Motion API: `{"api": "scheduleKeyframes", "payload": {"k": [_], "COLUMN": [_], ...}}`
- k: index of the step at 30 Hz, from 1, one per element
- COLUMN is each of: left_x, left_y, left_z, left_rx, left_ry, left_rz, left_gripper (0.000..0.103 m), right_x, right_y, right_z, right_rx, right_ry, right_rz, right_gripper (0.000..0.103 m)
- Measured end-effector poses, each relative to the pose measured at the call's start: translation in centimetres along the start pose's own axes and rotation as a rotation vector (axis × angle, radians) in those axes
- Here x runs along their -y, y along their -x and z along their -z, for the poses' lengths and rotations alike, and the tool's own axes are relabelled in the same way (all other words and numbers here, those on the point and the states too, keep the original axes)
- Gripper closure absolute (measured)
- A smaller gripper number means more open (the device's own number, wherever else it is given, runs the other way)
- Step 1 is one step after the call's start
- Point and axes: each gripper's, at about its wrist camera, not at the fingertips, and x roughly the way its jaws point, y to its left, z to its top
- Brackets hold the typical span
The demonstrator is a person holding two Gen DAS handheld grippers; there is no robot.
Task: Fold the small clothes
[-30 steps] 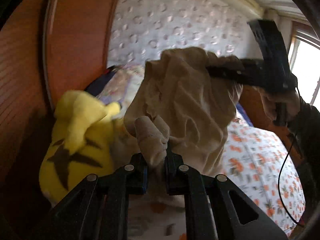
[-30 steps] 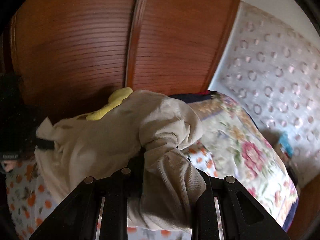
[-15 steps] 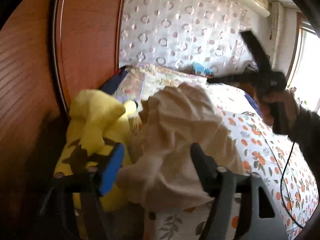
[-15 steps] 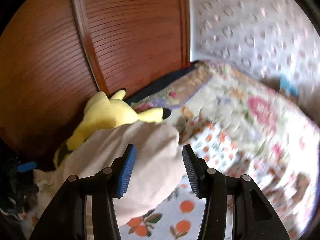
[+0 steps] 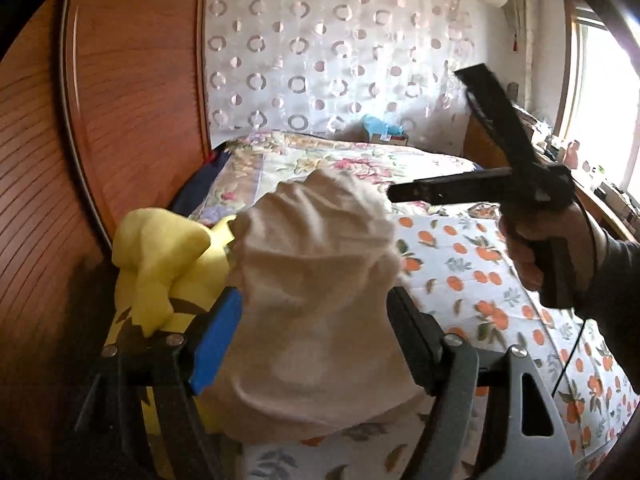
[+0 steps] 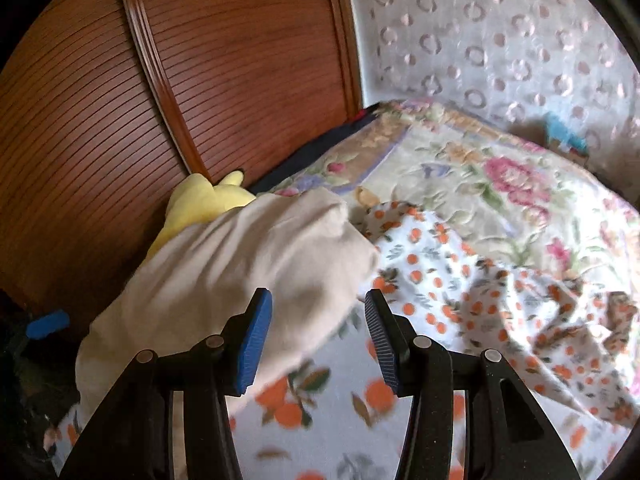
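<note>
Beige garment [image 5: 320,300] lying bundled between spread left gripper [image 5: 316,344] jaws, resting against yellow plush [image 5: 160,264] on orange-print sheet [image 6: 320,420]. Right gripper [image 6: 318,340] also gaping, empty. Both releasing since a second ago, when pinching cloth aloft; fold apparently unfinished, regrasp pending.

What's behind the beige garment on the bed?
A yellow plush toy sits behind the beige garment, against the wooden wardrobe; most of its body is covered.

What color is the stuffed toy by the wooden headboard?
Yellow with dark markings; the plush toy shows best in the left wrist view.
</note>
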Motion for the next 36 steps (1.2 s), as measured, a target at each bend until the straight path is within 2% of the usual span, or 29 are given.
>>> {"api": "scheduleKeyframes", "payload": {"k": [9,15,17,19,28,33,36], "left_x": [5.1,8.6,9.7,10.6,14.1,15.2,15.6], "left_y": [4.2,7.2,8.3,9.0,13.1,14.7,15.2], "left_z": [0.0,0.7,0.9,0.9,0.5,0.3,0.3], "left_rx": [0.074,0.119,0.132,0.144,0.212,0.239,0.246], "left_ry": [-0.035,-0.068,-0.075,-0.08,-0.103,-0.106,-0.106], "left_rz": [0.026,0.054,0.062,0.067,0.108,0.116,0.091], "left_gripper": [0.027,0.024,0.023,0.022,0.013,0.012,0.012], "right_x": [-1.4,-2.5,-2.8,-3.3,-5.6,-7.1,-7.4], "right_y": [11.8,18.9,20.6,22.6,28.4,29.5,29.6], "right_z": [7.6,13.3,14.9,16.4,20.9,22.3,23.2], "right_rx": [0.151,0.226,0.244,0.269,0.38,0.425,0.446], "right_ry": [0.006,-0.043,-0.062,-0.084,-0.164,-0.18,-0.183], "right_rz": [0.146,0.218,0.246,0.286,0.381,0.42,0.447], "right_gripper": [0.052,0.037,0.024,0.019,0.017,0.017,0.017]}}
